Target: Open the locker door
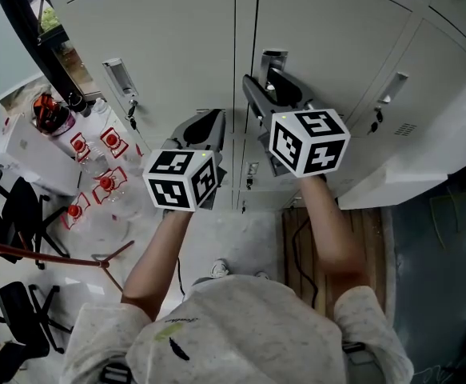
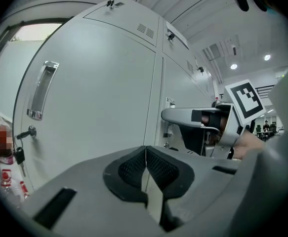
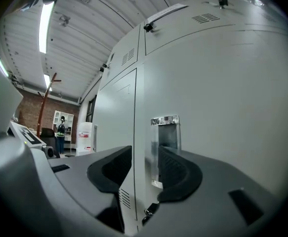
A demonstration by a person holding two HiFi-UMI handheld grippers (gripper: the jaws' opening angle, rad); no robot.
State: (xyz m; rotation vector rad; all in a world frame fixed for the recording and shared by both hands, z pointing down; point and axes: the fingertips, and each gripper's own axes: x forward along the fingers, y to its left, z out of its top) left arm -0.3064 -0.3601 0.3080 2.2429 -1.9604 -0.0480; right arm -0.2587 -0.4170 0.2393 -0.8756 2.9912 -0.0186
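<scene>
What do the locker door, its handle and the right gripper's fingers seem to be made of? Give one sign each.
Locker door: likely painted sheet metal; smooth pale grey coat, thin crisp edges.
Handle: polished metal, probably chromed; mirror-bright rim.
Fingers: probably rubber; black, matt, finely ribbed pads.

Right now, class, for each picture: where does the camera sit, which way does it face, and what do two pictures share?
Head view: on the person's head, facing steeply down at the lockers; forearms, left gripper, right gripper show.
Left gripper view: on that gripper, facing along shut jaws at the lockers; right gripper shows.
Right gripper view: on that gripper, facing along open jaws at a door handle.
Shared: that handle, also in head view.
</scene>
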